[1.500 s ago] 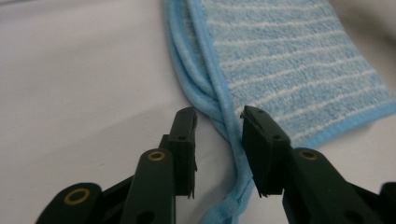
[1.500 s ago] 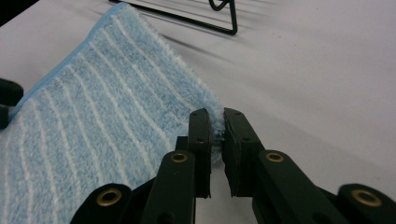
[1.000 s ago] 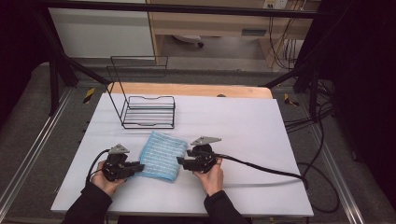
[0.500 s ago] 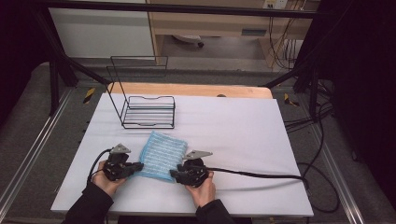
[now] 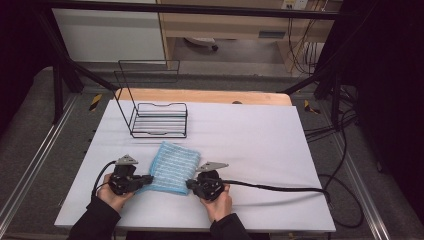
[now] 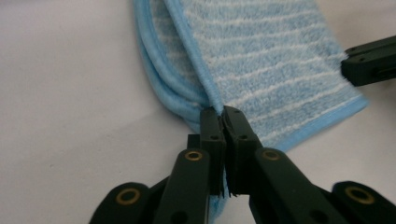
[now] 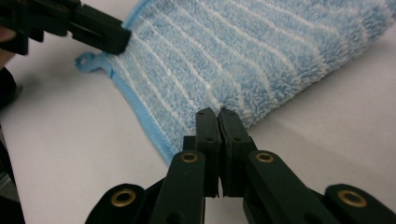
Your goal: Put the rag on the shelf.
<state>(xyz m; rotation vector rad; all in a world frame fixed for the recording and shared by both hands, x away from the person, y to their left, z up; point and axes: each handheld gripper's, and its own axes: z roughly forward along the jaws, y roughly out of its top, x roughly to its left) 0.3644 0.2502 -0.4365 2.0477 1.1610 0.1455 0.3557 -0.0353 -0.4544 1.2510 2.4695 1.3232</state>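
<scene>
Folded light-blue striped terry towel [image 5: 171, 167] lies on the white table [image 5: 260, 145], in front of the black wire rack [image 5: 159, 119]. Left gripper [image 6: 220, 112] is clamped on its near left corner; right gripper [image 7: 217, 113], jaws just closing, pinches the near right edge.

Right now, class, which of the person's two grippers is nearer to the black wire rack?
Left. The left gripper, pinching the blue cloth's near-left corner, sits almost straight below the wire rack. The right gripper, at the cloth's near-right corner, lies farther off to the side.
</scene>
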